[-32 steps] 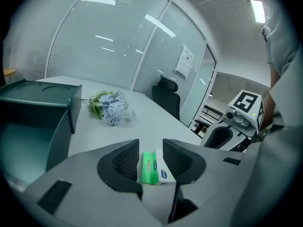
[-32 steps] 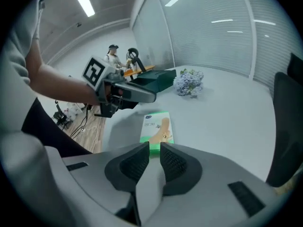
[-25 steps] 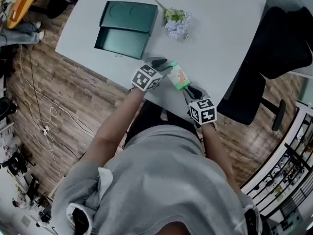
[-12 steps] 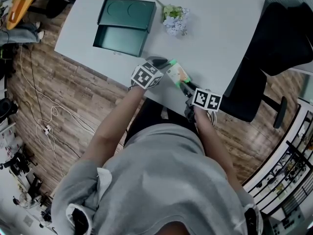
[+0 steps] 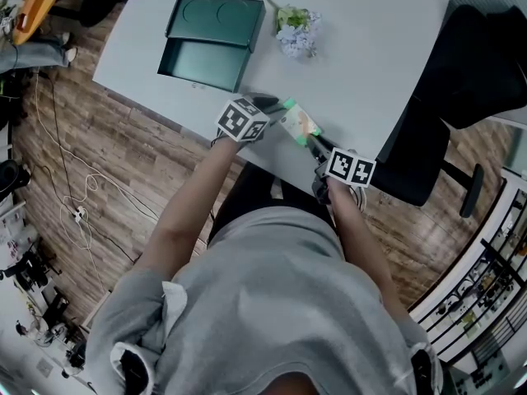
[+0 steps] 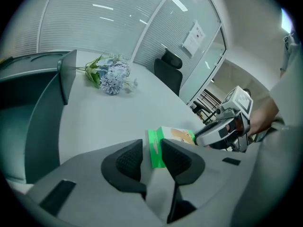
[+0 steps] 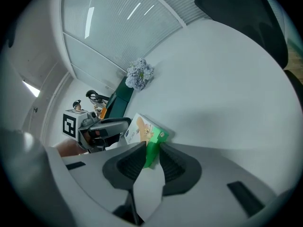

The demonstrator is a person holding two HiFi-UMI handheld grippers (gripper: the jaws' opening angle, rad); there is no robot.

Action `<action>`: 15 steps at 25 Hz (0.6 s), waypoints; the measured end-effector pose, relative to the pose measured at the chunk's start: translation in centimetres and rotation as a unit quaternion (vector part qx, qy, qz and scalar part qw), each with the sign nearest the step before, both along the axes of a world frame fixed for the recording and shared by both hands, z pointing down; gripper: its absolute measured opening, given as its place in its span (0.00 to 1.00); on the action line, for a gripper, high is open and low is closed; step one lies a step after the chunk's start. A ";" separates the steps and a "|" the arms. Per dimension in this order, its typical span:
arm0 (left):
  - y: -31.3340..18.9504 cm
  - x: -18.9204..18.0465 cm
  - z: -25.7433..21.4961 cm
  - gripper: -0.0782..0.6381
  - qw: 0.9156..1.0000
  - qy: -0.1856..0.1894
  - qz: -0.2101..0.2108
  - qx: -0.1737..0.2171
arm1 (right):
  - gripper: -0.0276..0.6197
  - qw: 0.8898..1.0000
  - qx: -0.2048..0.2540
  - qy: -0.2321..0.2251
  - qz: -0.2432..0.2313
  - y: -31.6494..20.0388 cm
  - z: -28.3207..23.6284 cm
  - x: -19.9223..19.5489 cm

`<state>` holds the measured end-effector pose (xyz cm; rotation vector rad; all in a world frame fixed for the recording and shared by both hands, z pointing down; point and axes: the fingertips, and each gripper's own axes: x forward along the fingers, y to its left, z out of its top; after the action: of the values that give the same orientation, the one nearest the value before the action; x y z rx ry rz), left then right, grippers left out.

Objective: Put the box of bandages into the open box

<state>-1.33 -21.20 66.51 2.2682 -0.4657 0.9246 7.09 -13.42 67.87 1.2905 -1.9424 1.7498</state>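
The box of bandages [image 5: 298, 124], white with a green end, lies near the table's front edge between my two grippers. My right gripper [image 5: 315, 145] has just been closing and its pads now press on the box's green end [image 7: 152, 151]. From the other side my left gripper [image 5: 276, 111] straddles the box [image 6: 155, 148]; its jaws have just been opening and stand open round it. The open green box [image 5: 204, 62], lid [image 5: 216, 19] folded back, sits at the table's far left.
A small bunch of pale flowers [image 5: 295, 30] lies to the right of the open box. The white table [image 5: 370, 48] ends just behind the grippers. A black office chair [image 5: 469, 72] stands at the right. Cables trail over the wooden floor [image 5: 74, 204] at the left.
My right gripper has rolled about its own axis, so its marker cube shows another face, and it has regripped the bandage box. The left gripper has tilted slightly in place.
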 end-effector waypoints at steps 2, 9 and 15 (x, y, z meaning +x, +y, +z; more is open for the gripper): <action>0.5 0.0 0.3 0.24 0.999 -0.024 0.030 0.002 | 0.21 1.000 0.006 -0.002 -0.004 0.1 -0.1 0.0; 0.7 0.3 0.7 0.19 1.000 -0.019 0.010 -0.017 | 0.21 1.000 0.023 0.000 -0.019 -0.2 0.1 -0.1; 1.3 0.2 0.5 0.16 0.999 -0.009 -0.004 -0.042 | 0.21 0.999 0.034 0.006 -0.029 0.0 0.4 0.0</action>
<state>-1.11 -19.91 67.02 2.1832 -0.4354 0.9430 7.08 -13.37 68.30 1.2506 -2.0275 1.6599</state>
